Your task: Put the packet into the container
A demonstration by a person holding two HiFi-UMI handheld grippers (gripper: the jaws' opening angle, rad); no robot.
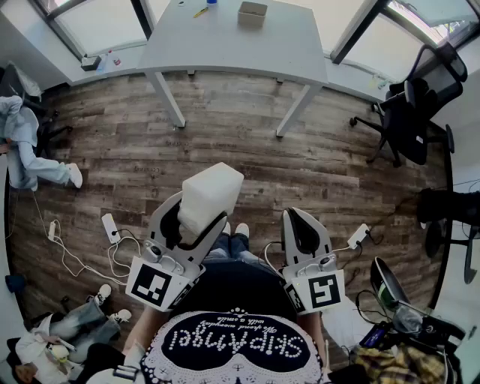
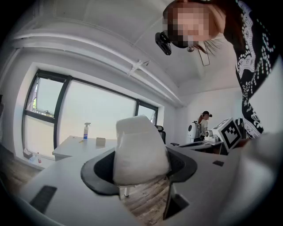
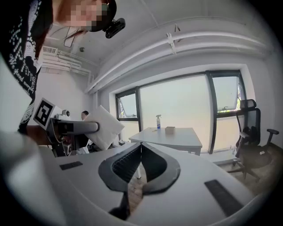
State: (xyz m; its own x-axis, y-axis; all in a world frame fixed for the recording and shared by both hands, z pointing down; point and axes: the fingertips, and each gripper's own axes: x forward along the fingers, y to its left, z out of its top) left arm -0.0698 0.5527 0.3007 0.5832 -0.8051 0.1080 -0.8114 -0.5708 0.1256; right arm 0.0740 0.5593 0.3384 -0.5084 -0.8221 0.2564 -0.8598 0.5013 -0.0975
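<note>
Well short of the table (image 1: 225,45), over wood floor, the person stands with both grippers held out in front.

Finding one: the left gripper (image 1: 199,225) has its jaws spread wide and clamped on the packet (image 1: 210,196). The packet is white, plump and pillow-like. Its lower end sits between the pads, and its larger upper part stands free above them, pointing toward the table.

Finding two: the right gripper (image 3: 141,145) has its jaws pressed together with nothing between them. It hangs beside the left gripper and is no nearer the table.

Finding three: the container (image 1: 253,13), a small open box, sits near the table's far edge with a spray bottle (image 3: 158,122) close by. The packet is well apart from it.

Assessment of handling: the packet looks light and soft, and likely gives under pressure, so the grip probably sinks into the fill rather than meeting anything stiff. A smooth wrapper could creep out of the pads. The hold is low on the body, so the free end may nod when carried. A grasp across the middle would be steadier. The packet looks large beside the box, so it may need easing in end first.
</note>
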